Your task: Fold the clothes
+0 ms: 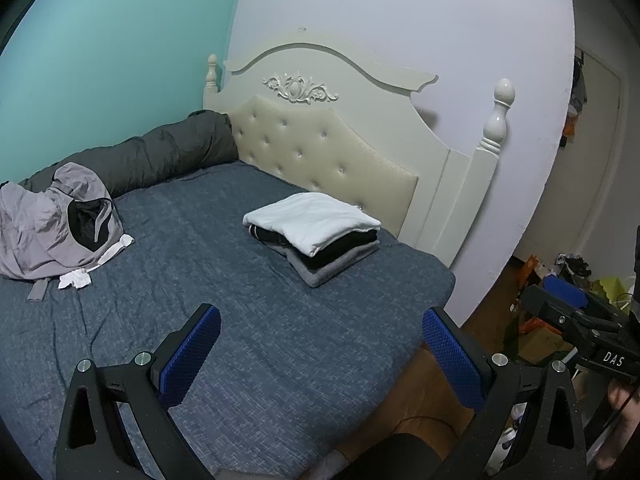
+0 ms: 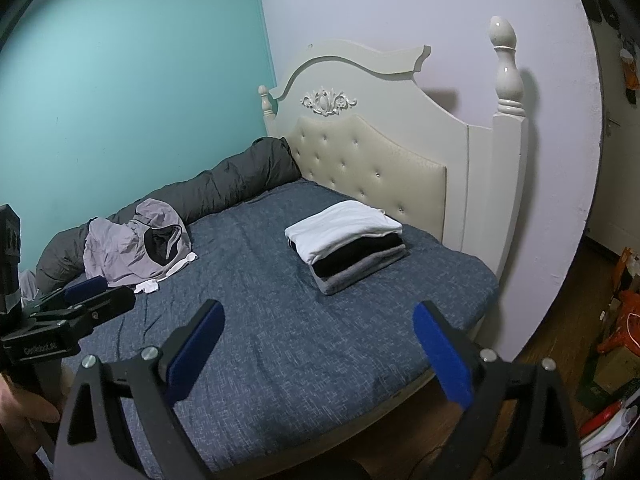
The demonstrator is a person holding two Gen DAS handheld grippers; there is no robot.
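Left gripper (image 1: 320, 354) and right gripper (image 2: 318, 350) jaws wide apart, empty, over bed (image 1: 256, 320) near edge; unfolded grey garment (image 1: 52, 224) crumpled at far-left edge; folded stack (image 1: 316, 240) by headboard; risk: snagging bedsheet with garment.

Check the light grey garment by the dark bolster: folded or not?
Not folded. The grey garment lies crumpled in a heap, dark lining showing, unlike the neat folded stack near the headboard.

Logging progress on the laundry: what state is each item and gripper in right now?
Stack of clothes: folded, white piece on top.
Grey garment: crumpled, unfolded.
White cloth: bunched, partly under the garment.
Left gripper: open, empty.
Right gripper: open, empty.
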